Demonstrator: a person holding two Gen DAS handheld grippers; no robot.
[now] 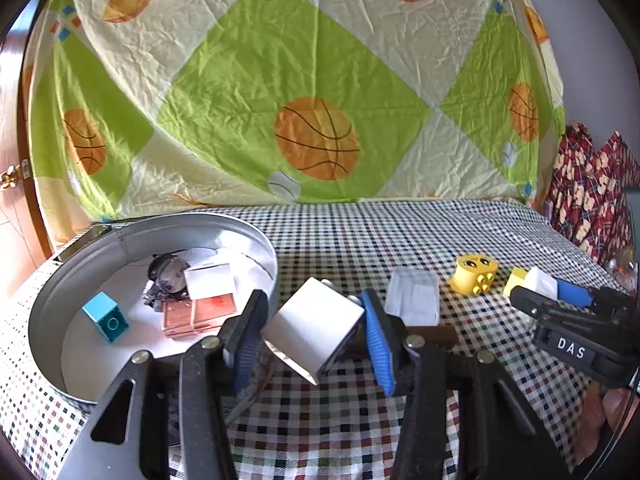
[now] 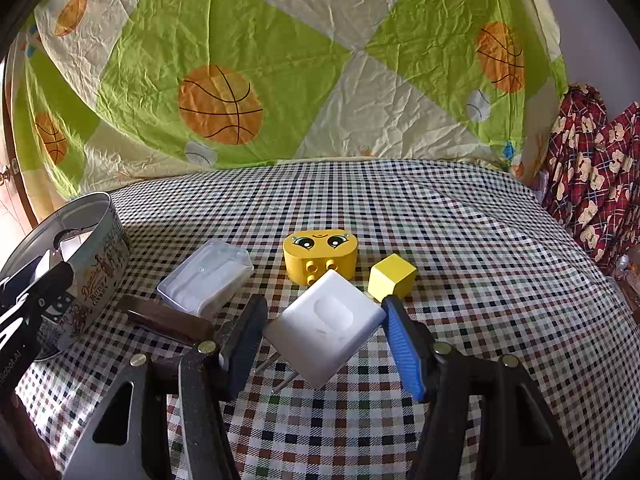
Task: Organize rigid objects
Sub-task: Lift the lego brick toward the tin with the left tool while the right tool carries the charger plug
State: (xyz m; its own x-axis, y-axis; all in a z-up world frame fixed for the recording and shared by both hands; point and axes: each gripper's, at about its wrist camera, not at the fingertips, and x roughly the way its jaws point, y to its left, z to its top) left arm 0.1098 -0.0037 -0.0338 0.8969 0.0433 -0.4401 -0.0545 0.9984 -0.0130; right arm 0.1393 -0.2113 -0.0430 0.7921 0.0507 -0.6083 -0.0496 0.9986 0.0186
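**A:** Left wrist cam first, what did you see?

**B:** Left claw was clamped on a white block, tilted and lifted off the checkered desk, right beside the round cookie tin. Inside the tin sat a teal brick, a pinkish clear case, a white square piece and some grey lumpy thing I couldn't identify. Past the claw were a clear plastic box and a yellow face brick. The other claw poked in from the right edge.

**A:** And the right wrist cam?

**B:** Right claw had its jaws standing apart around a white plug adapter lying on the desk, prongs pointing back toward the camera. Couldn't tell if the pads actually touched it. Just behind it sat the yellow face brick and a yellow cube, nearly touching the blue pad. Clear plastic box and a brown bar were off to the left, with the tin at the far left edge.
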